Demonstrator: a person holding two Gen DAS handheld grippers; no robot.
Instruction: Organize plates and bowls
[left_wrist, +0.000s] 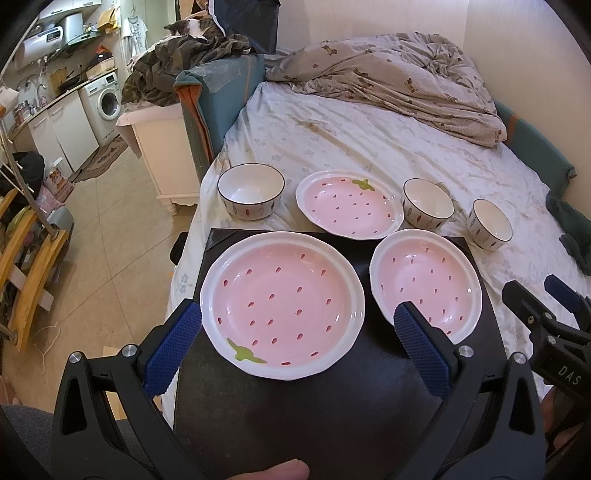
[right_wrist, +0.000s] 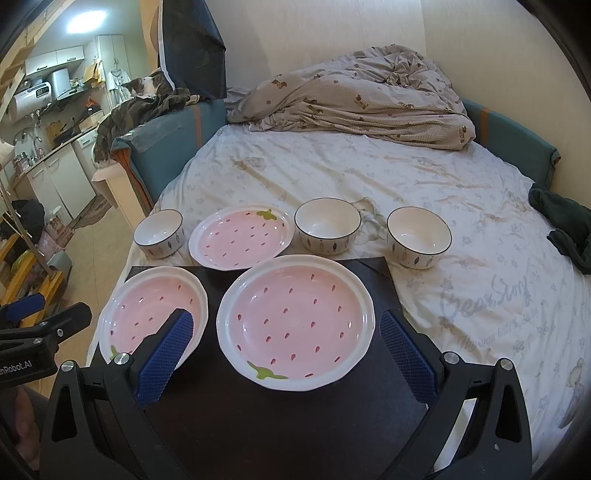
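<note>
Left wrist view: a pink strawberry-pattern ceramic plate with a white scalloped rim (left_wrist: 282, 304) lies on a black board (left_wrist: 332, 406), framed between the blue-padded fingers of the left hand-held gripper (left_wrist: 295, 339), which is spread wide and holds nothing. At its 3 o'clock, just beside it on the same board, sits a second pink strawberry plate (left_wrist: 426, 282); in the right wrist view this one (right_wrist: 295, 325) lies between the fingers of the right hand-held gripper (right_wrist: 291, 350), also spread and empty. At 12 o'clock a third pink strawberry plate (left_wrist: 349, 205) rests half on the board's far edge. Three white ceramic bowls with dark rims and leaf marks stand on the bed sheet (left_wrist: 369, 140): one at 11 o'clock (left_wrist: 251, 192), two at 1 and 2 o'clock (left_wrist: 428, 203) (left_wrist: 489, 223). A rumpled beige quilt (left_wrist: 388, 74) lies farther back.

Nothing is stacked, so the sorting looks barely started. The next move probably calls for lowering one gripper onto a plate rim and nesting it on another.
</note>
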